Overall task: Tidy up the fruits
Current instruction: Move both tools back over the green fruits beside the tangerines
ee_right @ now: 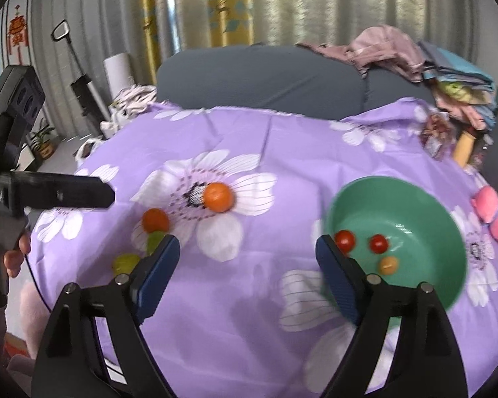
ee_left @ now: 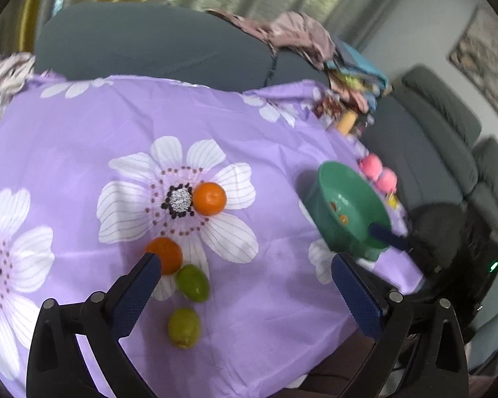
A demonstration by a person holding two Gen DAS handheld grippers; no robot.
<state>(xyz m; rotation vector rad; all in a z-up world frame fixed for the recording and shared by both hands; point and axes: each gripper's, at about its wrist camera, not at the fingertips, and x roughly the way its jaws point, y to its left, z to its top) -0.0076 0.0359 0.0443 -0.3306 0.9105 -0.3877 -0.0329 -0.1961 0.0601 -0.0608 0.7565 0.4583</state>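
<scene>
Four fruits lie loose on the purple cloth [ee_left: 83,126]: two oranges [ee_left: 209,198], two limes [ee_left: 193,282]; firm, rollable, likely best gripped across the middle. Left gripper [ee_left: 245,267] and right gripper [ee_right: 247,253] gape, empty, near green bowl [ee_right: 448,232].

We count two oranges [ee_left: 209,198] [ee_left: 165,254], two green fruits [ee_left: 193,282] [ee_left: 184,327], one green bowl [ee_right: 425,199], two red tomatoes [ee_right: 345,240] [ee_right: 378,243] and one small orange fruit [ee_right: 388,265] inside it.
</scene>
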